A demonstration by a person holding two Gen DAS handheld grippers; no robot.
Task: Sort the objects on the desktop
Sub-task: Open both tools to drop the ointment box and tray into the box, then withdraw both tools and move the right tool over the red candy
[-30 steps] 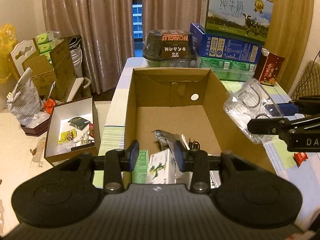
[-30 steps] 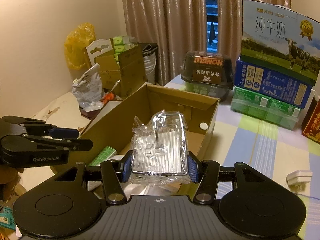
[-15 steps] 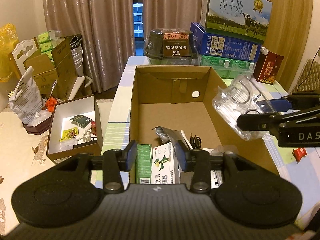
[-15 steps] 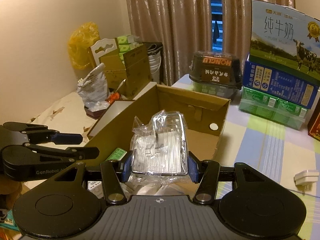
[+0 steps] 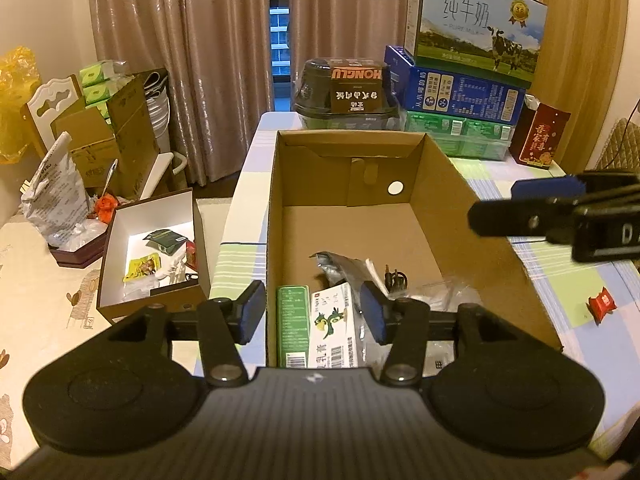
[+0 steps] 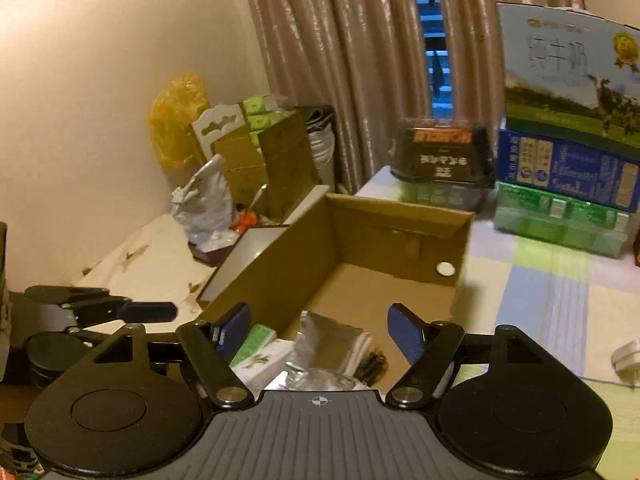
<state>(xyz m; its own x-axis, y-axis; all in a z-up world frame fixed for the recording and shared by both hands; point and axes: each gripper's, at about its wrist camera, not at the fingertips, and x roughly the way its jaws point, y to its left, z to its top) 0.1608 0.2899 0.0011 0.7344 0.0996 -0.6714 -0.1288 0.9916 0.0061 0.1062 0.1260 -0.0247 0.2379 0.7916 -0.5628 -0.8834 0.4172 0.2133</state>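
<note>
An open cardboard box (image 5: pixel 472 216) (image 6: pixel 400 216) stands on the table and holds a green pack (image 5: pixel 293 324), a white carton with a green bird (image 5: pixel 334 332), a silver foil packet (image 5: pixel 340 268), dark cables and a clear plastic package (image 5: pixel 438 292) (image 6: pixel 320 378). My left gripper (image 5: pixel 312 312) hovers over the box's near end, its jaws opening with nothing between them. My right gripper (image 6: pixel 320 330) hangs over the box's right side. Its jaws are opening too and are empty, with the clear package lying below them. Each gripper shows in the other's view: right gripper (image 5: pixel 516 204), left gripper (image 6: pixel 148 311).
Stacked milk cartons (image 5: pixel 472 36), a black lidded container (image 5: pixel 352 88) and a red box (image 5: pixel 540 136) line the table's far end. A small red packet (image 5: pixel 602 304) and a white plug (image 6: pixel 628 360) lie right of the box. A white-lined box (image 5: pixel 152 248) sits on the floor at left.
My right gripper opened and let go of the clear plastic package, which now lies in the cardboard box. My left gripper's jaws have spread wider.
</note>
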